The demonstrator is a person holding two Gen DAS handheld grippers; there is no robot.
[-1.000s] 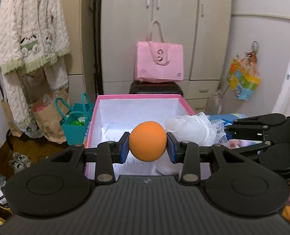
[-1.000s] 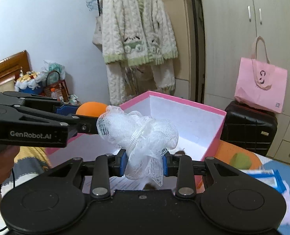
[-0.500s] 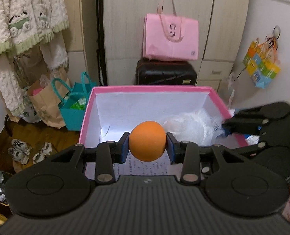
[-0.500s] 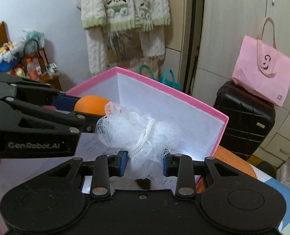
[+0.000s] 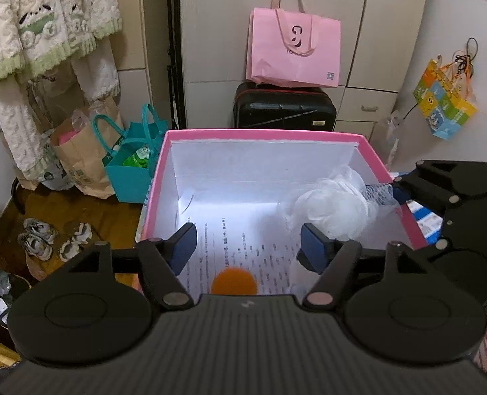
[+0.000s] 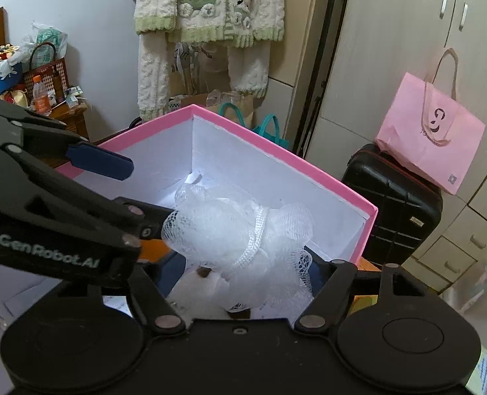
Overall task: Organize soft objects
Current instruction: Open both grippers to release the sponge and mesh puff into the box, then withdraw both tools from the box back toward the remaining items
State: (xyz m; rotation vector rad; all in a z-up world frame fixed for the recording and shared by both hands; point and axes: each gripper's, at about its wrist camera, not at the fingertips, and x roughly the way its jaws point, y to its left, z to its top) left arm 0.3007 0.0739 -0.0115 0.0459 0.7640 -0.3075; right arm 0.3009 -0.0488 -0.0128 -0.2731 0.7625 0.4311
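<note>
Lying below the left gripper (image 5: 248,243), the round orange foam ball (image 5: 233,282) sits low in the left wrist view, free of both blue pads, over the printed paper sheet (image 5: 243,247) that lines the floor of the pink-rimmed, white-walled cardboard box (image 5: 263,133). Being round, the ball has no long axis and points no way. The left gripper's jaws are opening and hold nothing; the ball shows past them, partly cut off by the gripper's body.

To the right in that view, the white mesh bath pouf (image 6: 236,230) hangs inside the box, near its right wall. In the right wrist view it fills the gap of the right gripper (image 6: 240,270), whose jaws are opening; the netting spreads over both pads, and no firm pinch on it shows. Its white braided cord (image 6: 255,240) runs roughly upright down the middle of the bundle, tilted slightly, and the bundle spreads wider than it is tall. The left gripper's lower finger touches or crosses the pouf's left edge.

Behind the box stand a black hard-shell suitcase (image 5: 284,107) with a pink paper shopping bag (image 5: 294,49) on top, and a teal tote bag (image 5: 130,171) to the left.
</note>
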